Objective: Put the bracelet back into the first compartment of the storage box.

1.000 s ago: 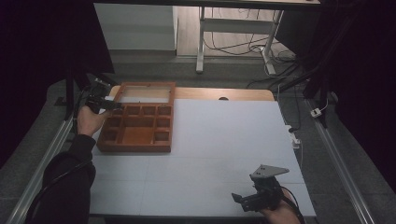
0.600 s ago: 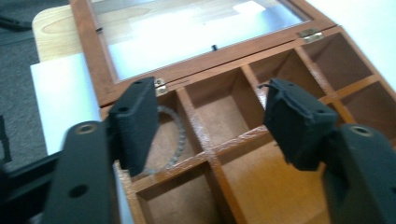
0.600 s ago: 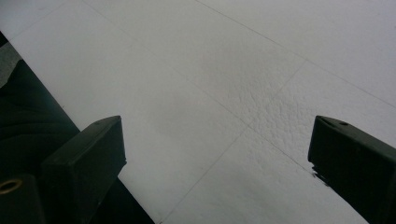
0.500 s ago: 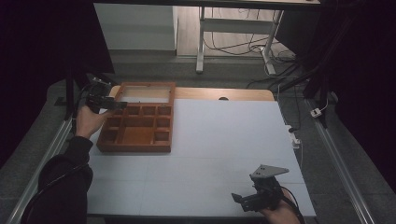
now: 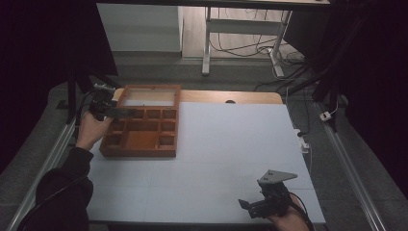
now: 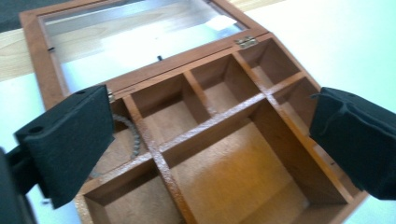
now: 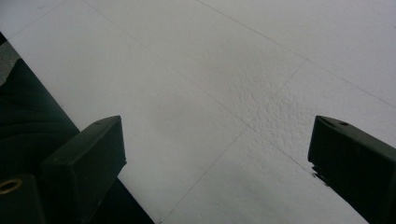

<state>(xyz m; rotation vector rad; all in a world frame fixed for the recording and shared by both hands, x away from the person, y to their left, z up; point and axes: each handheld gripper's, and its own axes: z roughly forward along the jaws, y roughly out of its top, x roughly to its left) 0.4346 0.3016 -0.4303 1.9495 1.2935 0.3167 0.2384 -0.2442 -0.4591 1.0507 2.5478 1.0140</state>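
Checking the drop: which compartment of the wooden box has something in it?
The corner compartment beside the left hinge: a small chain lies in it. The others look bare.

A wooden box (image 6: pixel 219 154) of reddish-brown, satin-varnished timber sits at ten o'clock on the table (image 5: pixel 231 144), whose matt white covering looks faintly pebbled up close. The box's open lid (image 6: pixel 135 37) carries a glossy clear pane, joined by a small brass-coloured metal hinge (image 6: pixel 246 41). A dull metal bead chain (image 6: pixel 133 135) lies in one compartment. Matt black, slightly rough pads (image 6: pixel 70 140) face the left gripper (image 6: pixel 210 140).
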